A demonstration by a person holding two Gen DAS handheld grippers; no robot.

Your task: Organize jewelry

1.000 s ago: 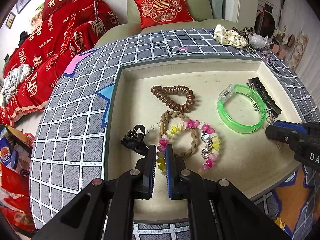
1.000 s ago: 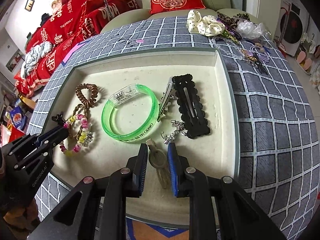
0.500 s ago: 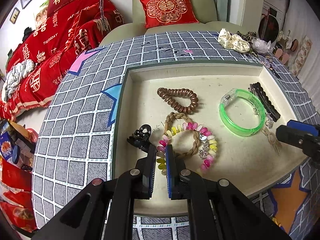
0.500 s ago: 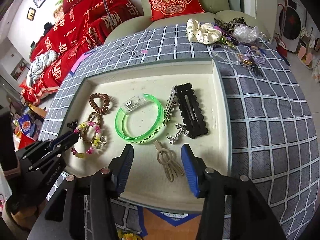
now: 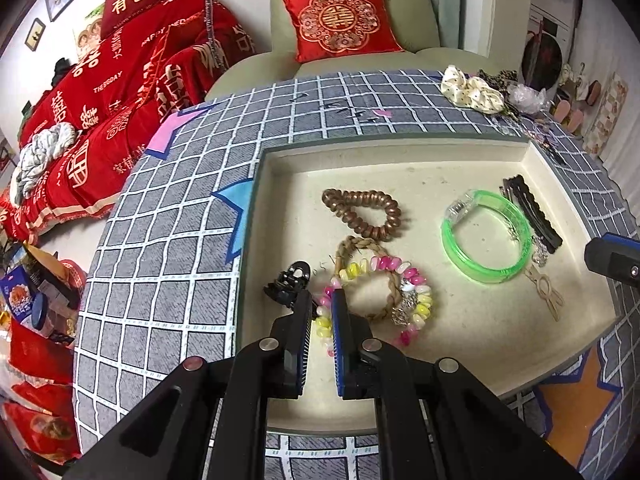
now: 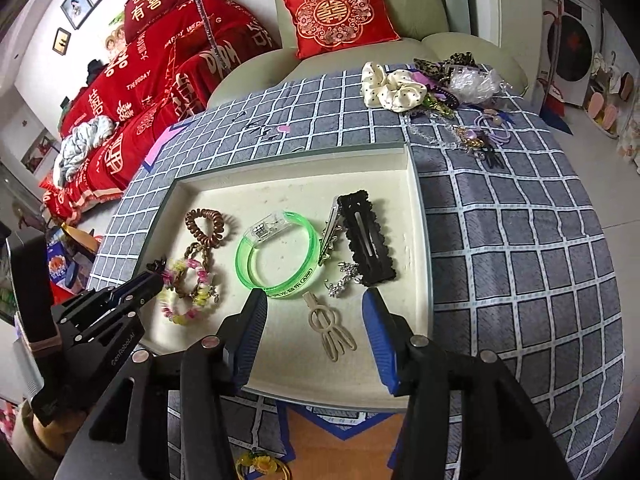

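Left gripper, lower centre: jaws pinching beaded bracelet, likely positioning it in tray. Right gripper spread, empty, above beige hair clip lying free at tray's near edge; placement looks complete.

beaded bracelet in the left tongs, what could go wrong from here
1. The left tongs pinch only a few beads of the beaded bracelet, so it could slip out when lifted.
2. The bracelet overlaps the braided hair tie; lifting may drag the tie along or snag it.
3. The black claw clip sits right beside the left finger, so a sideways move could knock it across the tray.
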